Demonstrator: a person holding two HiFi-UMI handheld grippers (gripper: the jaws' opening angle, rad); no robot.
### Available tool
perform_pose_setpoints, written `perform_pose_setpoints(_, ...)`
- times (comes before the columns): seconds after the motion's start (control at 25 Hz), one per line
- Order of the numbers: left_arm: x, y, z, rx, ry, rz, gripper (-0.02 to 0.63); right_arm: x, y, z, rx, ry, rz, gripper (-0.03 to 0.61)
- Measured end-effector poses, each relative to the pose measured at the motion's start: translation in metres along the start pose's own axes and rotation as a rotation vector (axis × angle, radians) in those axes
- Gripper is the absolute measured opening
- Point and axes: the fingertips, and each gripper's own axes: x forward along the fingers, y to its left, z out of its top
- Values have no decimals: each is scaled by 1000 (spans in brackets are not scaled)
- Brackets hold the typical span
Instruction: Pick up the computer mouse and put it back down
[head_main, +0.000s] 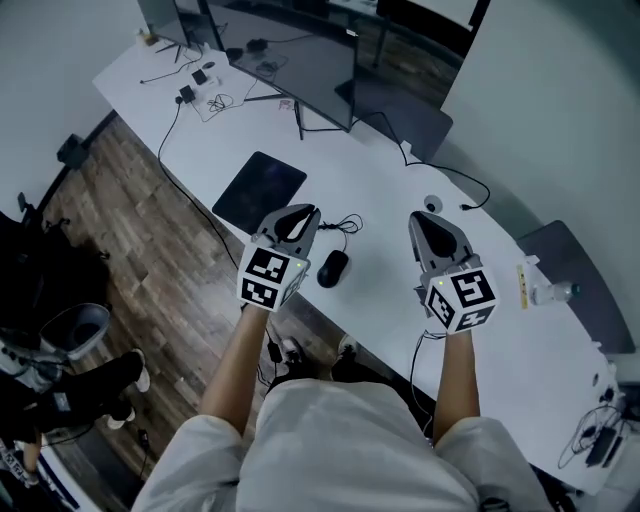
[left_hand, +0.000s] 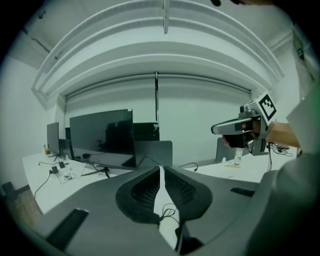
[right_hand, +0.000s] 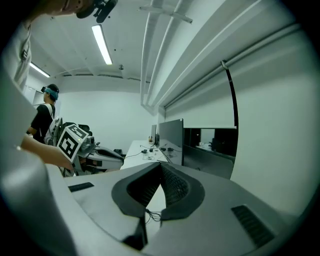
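Observation:
The black computer mouse (head_main: 332, 268) lies on the white desk (head_main: 380, 300) near its front edge, its thin cable (head_main: 345, 225) curling away behind it. My left gripper (head_main: 306, 212) hovers just left of the mouse with its jaws shut and nothing between them. My right gripper (head_main: 416, 220) hangs further to the right of the mouse, also shut and empty. In the left gripper view the jaws (left_hand: 161, 168) meet at the tips, and the cable (left_hand: 167, 212) shows below them. The right gripper view shows its jaws (right_hand: 160, 164) closed the same way.
A black mouse pad (head_main: 258, 190) lies left of the grippers, with a dark monitor (head_main: 290, 60) behind it. At the desk's right end stand a small bottle (head_main: 553, 293) and a grey panel (head_main: 585, 300). Wooden floor (head_main: 130, 230) and a chair (head_main: 70, 330) lie to the left. Another person (right_hand: 45, 112) stands far off.

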Motion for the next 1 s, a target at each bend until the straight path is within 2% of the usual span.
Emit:
perform_pose_setpoints(0.12, 26, -8, -41, -25, 67, -35, 87, 11, -1, -34, 31, 64, -12, 15)
perform_pose_setpoints(0.4, 63, -31, -126, -96, 226, -97, 157, 22, 7, -99, 135, 136, 2, 14)
perform_pose_setpoints(0.6, 79, -56, -185, -123, 356, -134, 206, 23, 13, -131, 56, 193, 8, 14)
perform_pose_setpoints(0.76, 87, -72, -231, -121, 463, -150, 257, 19, 10, -150, 81, 223, 8, 14)
perform_pose_setpoints(1.0, 93, -89, -273, -140, 573, -172, 313, 15, 2, -177, 107, 281, -35, 15)
